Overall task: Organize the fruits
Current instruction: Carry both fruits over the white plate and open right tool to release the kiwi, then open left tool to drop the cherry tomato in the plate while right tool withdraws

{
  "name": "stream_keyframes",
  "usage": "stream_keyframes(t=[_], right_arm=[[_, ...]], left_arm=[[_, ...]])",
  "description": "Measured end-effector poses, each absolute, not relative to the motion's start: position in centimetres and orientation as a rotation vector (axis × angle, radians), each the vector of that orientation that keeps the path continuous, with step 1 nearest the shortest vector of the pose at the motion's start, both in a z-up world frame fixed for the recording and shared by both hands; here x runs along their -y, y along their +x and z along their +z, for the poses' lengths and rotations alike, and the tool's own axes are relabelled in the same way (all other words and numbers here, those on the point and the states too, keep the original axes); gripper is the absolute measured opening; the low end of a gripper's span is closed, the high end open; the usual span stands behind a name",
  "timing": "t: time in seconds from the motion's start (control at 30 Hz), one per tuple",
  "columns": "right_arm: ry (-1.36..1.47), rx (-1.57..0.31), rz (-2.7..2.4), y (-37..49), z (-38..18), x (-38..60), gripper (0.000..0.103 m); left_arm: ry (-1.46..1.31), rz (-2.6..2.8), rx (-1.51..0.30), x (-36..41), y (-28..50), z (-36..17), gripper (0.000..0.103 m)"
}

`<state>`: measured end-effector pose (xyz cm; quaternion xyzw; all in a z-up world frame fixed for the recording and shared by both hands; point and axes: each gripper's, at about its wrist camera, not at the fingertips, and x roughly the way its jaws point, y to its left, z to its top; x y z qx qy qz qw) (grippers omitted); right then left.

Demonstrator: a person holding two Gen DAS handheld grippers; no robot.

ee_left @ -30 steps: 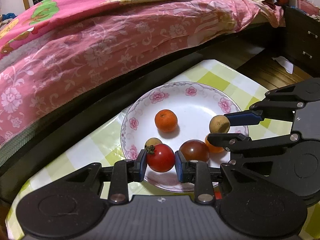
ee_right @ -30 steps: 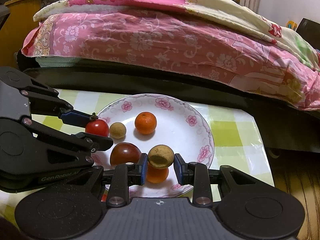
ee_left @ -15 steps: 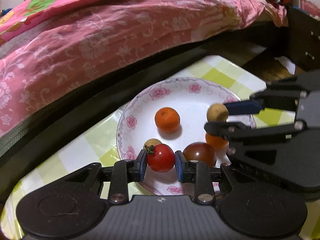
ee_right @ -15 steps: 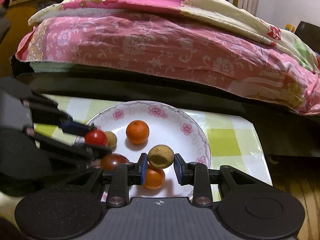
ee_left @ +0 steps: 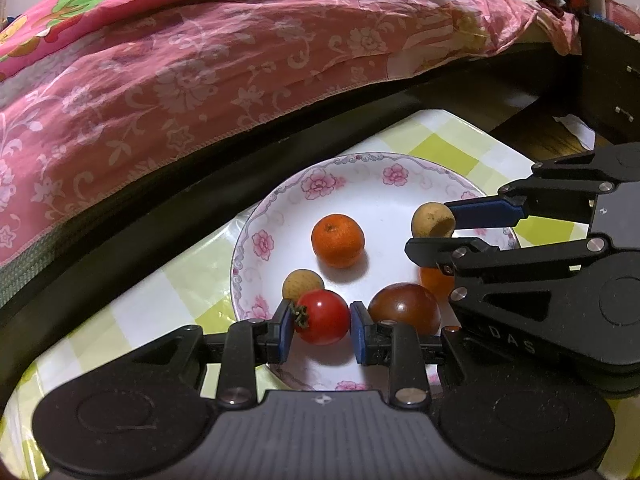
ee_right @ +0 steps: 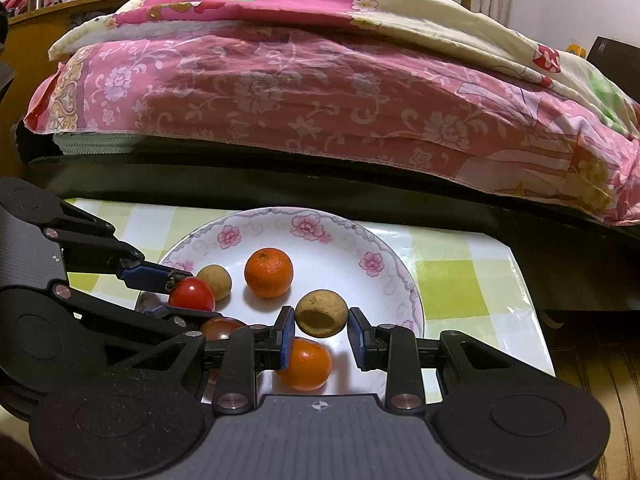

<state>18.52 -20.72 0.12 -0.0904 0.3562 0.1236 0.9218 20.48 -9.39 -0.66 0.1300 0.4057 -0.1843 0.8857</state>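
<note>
Red tomato (ee_left: 323, 317) clamped between the blue pads of the left gripper (ee_left: 322, 328), green stem end turned toward the left pad, held over the near rim of the plate (ee_left: 248, 240). Tan round fruit (ee_right: 321, 313) pinched the same way in the right gripper (ee_right: 322, 330), its dented side facing the camera, hanging above the plate's right half. Both pairs of fingers closed on fruit, not touching each other.

On the plate itself: an orange (ee_left: 338, 240) near the middle, a second tan round fruit (ee_left: 303, 285) just behind the red tomato, a dark brownish tomato (ee_left: 404, 307) just right of the left gripper's right pad, and a second orange (ee_right: 307, 364) lying under the right gripper, partly hidden by its left finger. In the left wrist view, the right gripper reaching in from the right edge with the tan fruit at its tip; in the right wrist view, the left gripper coming in from the left with the red tomato.

Plate white with pink flowers round the rim, set on a counter (ee_right: 452, 280) covered in a green-and-white checked cloth. Just beyond the counter, a dark bed frame (ee_right: 320, 188), topped by a pink flowered bedspread (ee_right: 304, 96). Wooden floor (ee_right: 600, 364) off to the right.
</note>
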Motion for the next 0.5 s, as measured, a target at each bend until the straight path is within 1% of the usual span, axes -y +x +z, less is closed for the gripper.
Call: stream_keyframes(t=[0.13,0.27,0.5], right_arm=[[-0.167,-0.736,0.252,18.74,0.03,21.09,0.027],[-0.163,-0.729,0.240,18.78,0.01,21.28,0.033],[-0.145,-0.714,0.245,18.50,0.61,21.30,0.034]], left_arm=[[0.266,-0.386,-0.840,9.46,20.46,-0.63,0.037],[0.267,-0.389,-0.840,9.46,20.38,-0.70,0.038],[0.267,-0.395,-0.833,9.54,20.09,-0.41,0.040]])
